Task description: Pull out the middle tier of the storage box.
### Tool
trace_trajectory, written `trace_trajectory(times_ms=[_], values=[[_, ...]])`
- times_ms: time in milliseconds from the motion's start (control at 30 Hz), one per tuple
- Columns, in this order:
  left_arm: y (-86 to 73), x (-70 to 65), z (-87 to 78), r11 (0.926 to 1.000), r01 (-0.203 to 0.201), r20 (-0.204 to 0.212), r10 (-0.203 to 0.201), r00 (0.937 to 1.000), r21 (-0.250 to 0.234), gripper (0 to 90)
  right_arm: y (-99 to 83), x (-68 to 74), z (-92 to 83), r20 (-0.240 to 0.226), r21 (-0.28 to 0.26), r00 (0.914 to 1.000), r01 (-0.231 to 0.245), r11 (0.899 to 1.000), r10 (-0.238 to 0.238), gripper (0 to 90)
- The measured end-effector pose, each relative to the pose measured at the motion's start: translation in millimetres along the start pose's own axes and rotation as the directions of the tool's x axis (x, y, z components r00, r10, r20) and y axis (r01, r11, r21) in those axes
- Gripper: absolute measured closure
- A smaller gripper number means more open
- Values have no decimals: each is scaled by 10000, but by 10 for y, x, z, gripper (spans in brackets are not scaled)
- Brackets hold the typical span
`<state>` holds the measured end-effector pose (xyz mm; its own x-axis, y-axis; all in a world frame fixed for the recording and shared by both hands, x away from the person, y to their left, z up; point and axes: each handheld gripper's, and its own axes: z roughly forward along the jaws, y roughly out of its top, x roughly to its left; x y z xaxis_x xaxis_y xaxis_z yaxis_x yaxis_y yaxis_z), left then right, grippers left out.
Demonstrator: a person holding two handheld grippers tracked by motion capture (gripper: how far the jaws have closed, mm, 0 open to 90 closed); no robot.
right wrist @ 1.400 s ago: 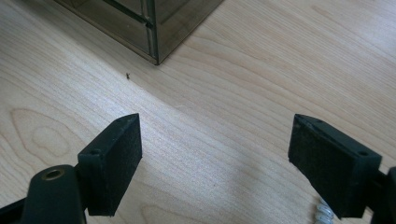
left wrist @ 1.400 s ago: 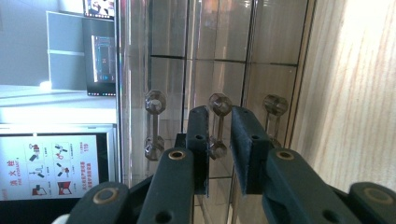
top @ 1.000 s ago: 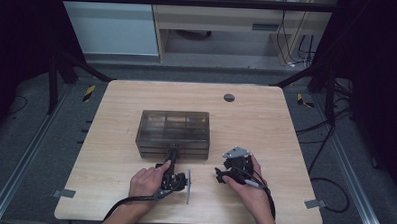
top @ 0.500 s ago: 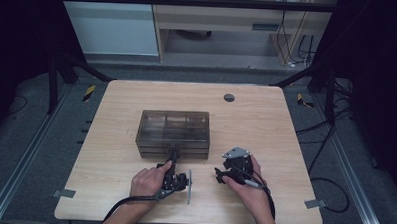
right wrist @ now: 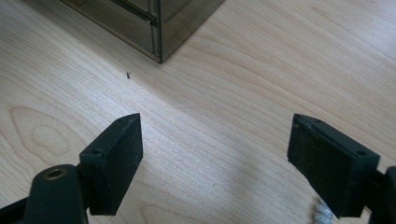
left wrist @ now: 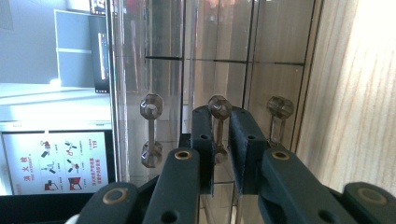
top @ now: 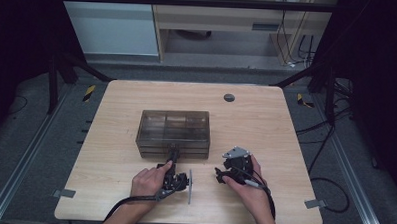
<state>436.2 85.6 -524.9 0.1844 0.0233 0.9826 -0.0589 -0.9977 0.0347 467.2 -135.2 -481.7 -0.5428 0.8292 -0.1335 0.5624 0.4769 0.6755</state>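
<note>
I work in what looks like a lab recording station: my wooden table (top: pixel 266 119) stands inside a dark metal frame (top: pixel 68 62) on grey floor, with cables (top: pixel 330 141) lying beside it, a shelf unit (top: pixel 220 17) behind, and an instruction poster (left wrist: pixel 56 161) nearby.

High view looks forward and down over whole table (top: pixel 111 109). Left gripper view, rolled sideways, sits very near the drawer box (left wrist: pixel 210 56) front. Right gripper view faces down at tabletop; shares box corner (right wrist: pixel 159 28).
</note>
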Motion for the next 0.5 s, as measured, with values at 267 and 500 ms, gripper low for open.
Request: trace_trajectory(times_ms=[267, 500], values=[[-4, -1, -26, 10000, 19, 18, -19, 10000, -63, 802, -1, -2, 0, 2, -12, 10000, -5, 10000, 5, 187], [-9, -8, -69, 10000, -11, 60, 11, 10000, -66, 802, -1, -2, 2, 2, -7, 10000, -1, 10000, 1, 187]])
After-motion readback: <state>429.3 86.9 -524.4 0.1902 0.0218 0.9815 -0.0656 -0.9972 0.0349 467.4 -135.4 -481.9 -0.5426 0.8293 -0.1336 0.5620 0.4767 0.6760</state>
